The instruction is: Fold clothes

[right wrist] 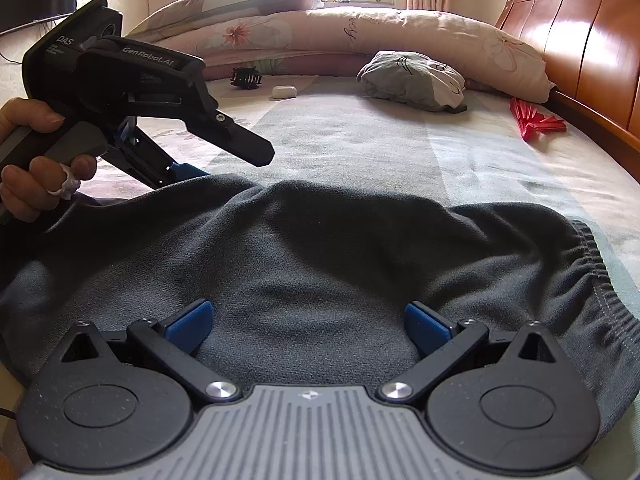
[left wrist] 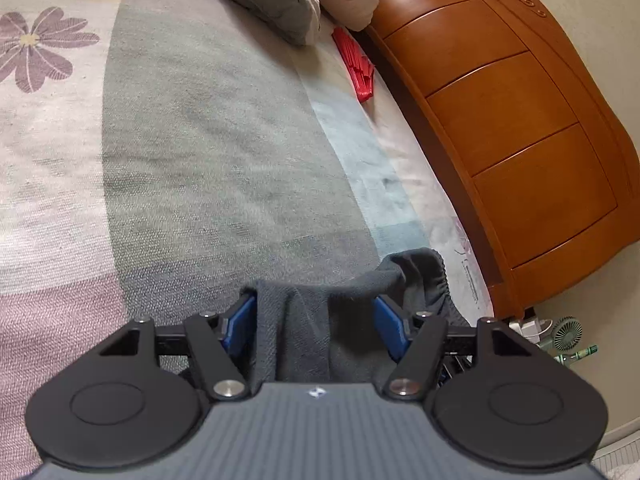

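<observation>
A dark grey garment point(right wrist: 320, 248) with an elastic waistband point(right wrist: 592, 264) lies spread on the bed sheet point(right wrist: 360, 140). My right gripper point(right wrist: 310, 316) rests over its near part, open, blue pads wide apart with flat cloth beneath. A hand point(right wrist: 24, 160) holds my left gripper point(right wrist: 230, 162) at the garment's far left edge. In the left wrist view that gripper point(left wrist: 316, 304) is open, and a raised fold of the garment point(left wrist: 296, 320) fills the gap between its pads. The waistband point(left wrist: 440, 280) shows just to the right of it.
A grey cushion point(right wrist: 412, 78) and a red folded thing point(right wrist: 536, 120) lie near the wooden headboard point(left wrist: 520, 120). A pink quilt roll point(right wrist: 360, 36), a white case point(right wrist: 284, 91) and a black clip point(right wrist: 246, 77) sit at the far side. The bed edge drops to the floor point(left wrist: 600, 360).
</observation>
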A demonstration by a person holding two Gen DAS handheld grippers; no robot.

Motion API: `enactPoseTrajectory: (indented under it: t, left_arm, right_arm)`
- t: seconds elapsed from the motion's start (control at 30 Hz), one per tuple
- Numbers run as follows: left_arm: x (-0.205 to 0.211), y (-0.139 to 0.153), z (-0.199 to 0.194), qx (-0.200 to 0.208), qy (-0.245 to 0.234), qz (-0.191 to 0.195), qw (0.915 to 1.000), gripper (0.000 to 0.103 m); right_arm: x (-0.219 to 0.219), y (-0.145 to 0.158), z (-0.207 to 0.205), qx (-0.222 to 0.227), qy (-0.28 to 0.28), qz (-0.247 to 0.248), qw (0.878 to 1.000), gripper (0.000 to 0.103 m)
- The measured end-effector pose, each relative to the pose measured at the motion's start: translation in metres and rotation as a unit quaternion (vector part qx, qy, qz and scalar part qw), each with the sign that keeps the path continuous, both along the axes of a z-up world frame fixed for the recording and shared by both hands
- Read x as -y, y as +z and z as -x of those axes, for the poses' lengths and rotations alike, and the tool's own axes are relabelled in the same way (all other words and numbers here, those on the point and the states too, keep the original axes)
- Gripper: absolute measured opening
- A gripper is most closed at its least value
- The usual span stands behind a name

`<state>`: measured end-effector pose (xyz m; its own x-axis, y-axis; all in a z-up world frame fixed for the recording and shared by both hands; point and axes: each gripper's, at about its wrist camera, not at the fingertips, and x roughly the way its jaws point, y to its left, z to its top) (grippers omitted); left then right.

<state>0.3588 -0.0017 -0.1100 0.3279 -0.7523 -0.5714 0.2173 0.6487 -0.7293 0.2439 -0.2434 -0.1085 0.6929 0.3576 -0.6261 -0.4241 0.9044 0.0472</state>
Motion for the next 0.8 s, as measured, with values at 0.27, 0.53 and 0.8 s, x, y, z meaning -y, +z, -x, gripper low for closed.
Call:
enactPoseTrajectory:
  t: [0.27, 0.53, 0.8]
  left_arm:
    - [-0.021, -0.012, -0.01, -0.004, 0.084, 0.085, 0.9928, 0.068]
    - [-0.043, 0.033, -0.001, 0.07, 0.113, 0.069, 0.9888, 0.067]
    - [0.009, 0.025, 0.04, 0.042, 0.002, 0.023, 0.9988, 0.069]
  right_arm:
    - [-0.001, 0.001, -0.001, 0.0, -0.001, 0.003, 1.0, 0.103]
    - [0.007, 0.005, 0.005, -0.01, 0.001, 0.002, 1.0, 0.103]
    - [0.007, 0.009, 0.006, -0.017, -0.012, 0.011, 1.0, 0.103]
